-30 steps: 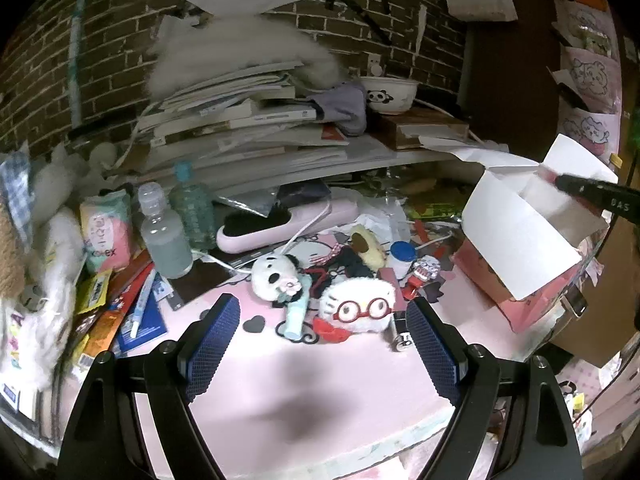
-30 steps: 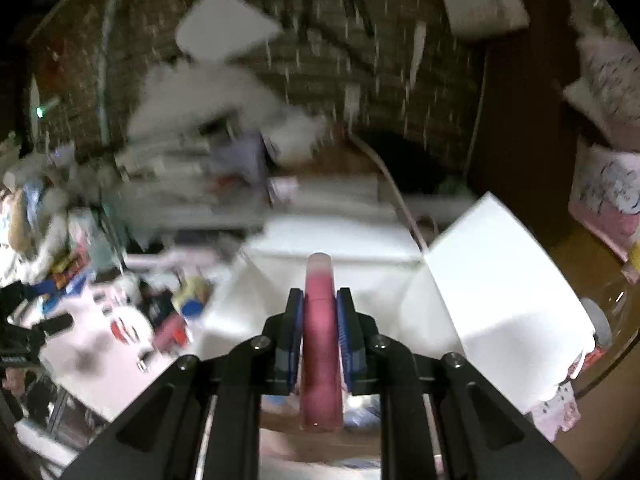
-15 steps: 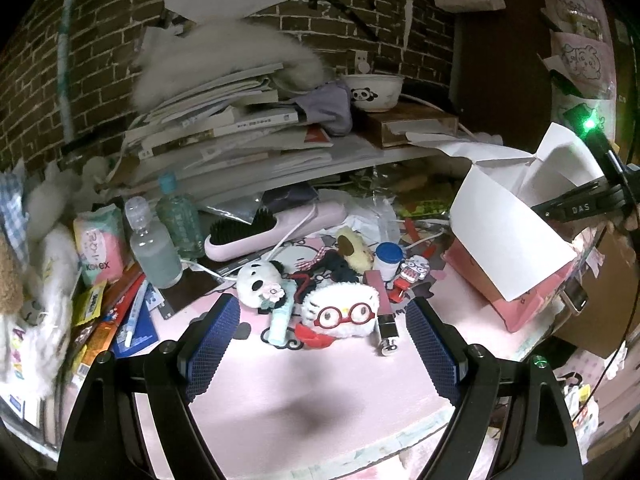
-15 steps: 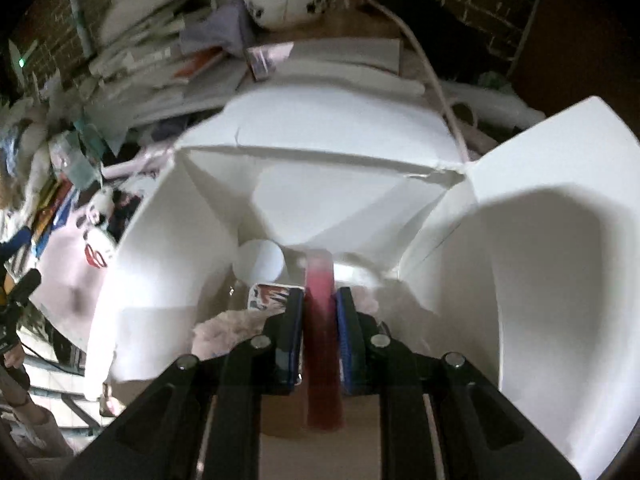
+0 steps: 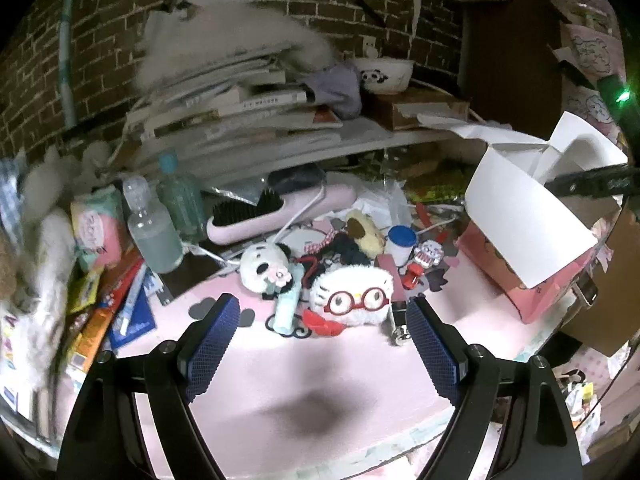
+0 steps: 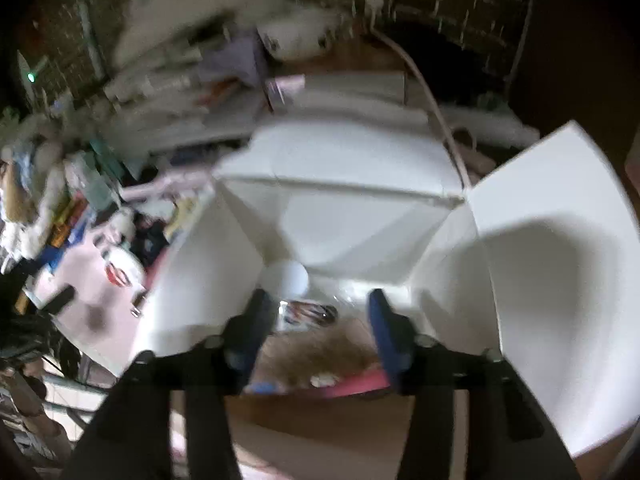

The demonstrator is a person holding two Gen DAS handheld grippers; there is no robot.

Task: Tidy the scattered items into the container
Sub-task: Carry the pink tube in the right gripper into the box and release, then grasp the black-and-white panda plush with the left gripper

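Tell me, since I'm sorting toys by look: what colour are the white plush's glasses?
Red, round frames on the white plush; clearest in the left wrist view.

The box [image 5: 532, 236] is pink with white flaps, the table [image 5: 280, 364] is pink, the fluffy toy [image 5: 352, 296] is white with red glasses, the panda toy [image 5: 260, 266] is black and white, and the gripper pads [image 5: 212, 344] are blue.

A brick wall [image 5: 340, 12] stands behind a leaning pile of books [image 5: 240, 108] — a white fluffy thing [image 5: 224, 40] lies on top. Just beside it, a panda bowl [image 5: 386, 74] sits on a brown box [image 5: 420, 110].
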